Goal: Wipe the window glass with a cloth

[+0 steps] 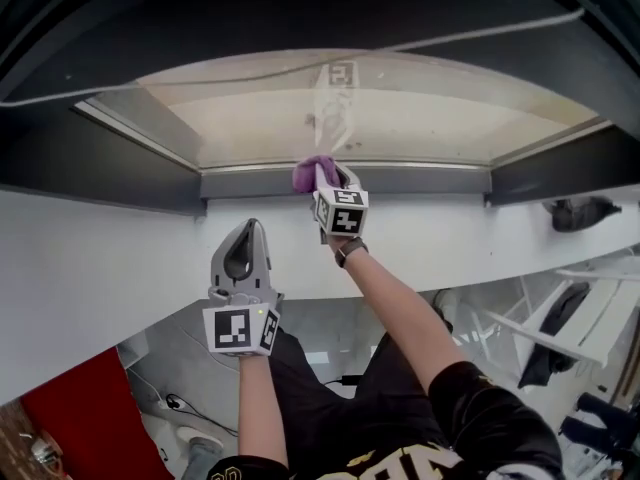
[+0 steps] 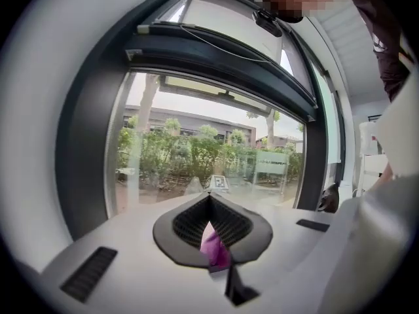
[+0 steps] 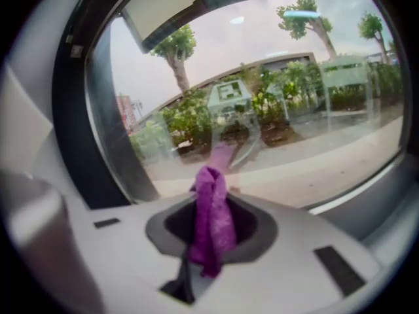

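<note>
Right gripper (image 3: 211, 200) pinches the cloth (image 3: 213, 224), pointing lengthwise at window glass (image 3: 281, 70).

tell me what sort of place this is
Indoors at a big window, probably an office or shop front, though that is a guess. It has dark-framed window glass above a white ledge. Trees and a low building stand outside.

Indoor room, dark-framed window (image 2: 216, 149) (trees (image 2: 163, 156) outside), white sill (image 1: 120, 258)
</note>
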The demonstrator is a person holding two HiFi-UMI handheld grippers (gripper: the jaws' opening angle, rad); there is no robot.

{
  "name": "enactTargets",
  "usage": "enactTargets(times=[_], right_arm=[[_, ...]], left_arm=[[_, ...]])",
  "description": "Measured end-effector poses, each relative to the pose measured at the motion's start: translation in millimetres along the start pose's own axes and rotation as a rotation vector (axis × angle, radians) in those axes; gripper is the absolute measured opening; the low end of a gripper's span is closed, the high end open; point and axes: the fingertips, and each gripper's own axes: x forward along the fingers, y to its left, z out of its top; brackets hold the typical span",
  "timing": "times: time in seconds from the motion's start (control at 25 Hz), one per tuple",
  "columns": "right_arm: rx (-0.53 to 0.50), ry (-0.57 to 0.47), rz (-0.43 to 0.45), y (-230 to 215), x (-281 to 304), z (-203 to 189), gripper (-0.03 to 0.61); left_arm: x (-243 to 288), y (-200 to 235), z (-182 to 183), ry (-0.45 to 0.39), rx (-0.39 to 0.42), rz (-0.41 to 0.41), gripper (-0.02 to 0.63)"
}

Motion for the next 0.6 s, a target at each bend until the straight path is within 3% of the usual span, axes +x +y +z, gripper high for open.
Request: enactTargets(times=[0.2, 0.4, 0.52, 0.6], right_arm=[[0.021, -0.035, -0.19, -180.7, -68.7, 24.4, 0.077], [0.151, -0.073, -0.454, -356.8, -136.2, 45.1, 0.077], [0.208, -0.088, -0.56, -426.0, -167.6, 59.1, 0.077], [0.217, -0.086, -0.566, -436.9, -183.9, 70.1, 0.077]], left_arm=[[50.8, -106.7, -16.3, 0.013, -0.004, -0.122, 0.009], [85.9, -193.2, -35.1, 0.045, 0.022, -0.235, 0.009], [102.8, -223.4, -30.9, 0.044, 0.038, -0.273, 0.009], [107.3, -236.4, -21.6, 0.045, 0.047, -0.276, 0.009]])
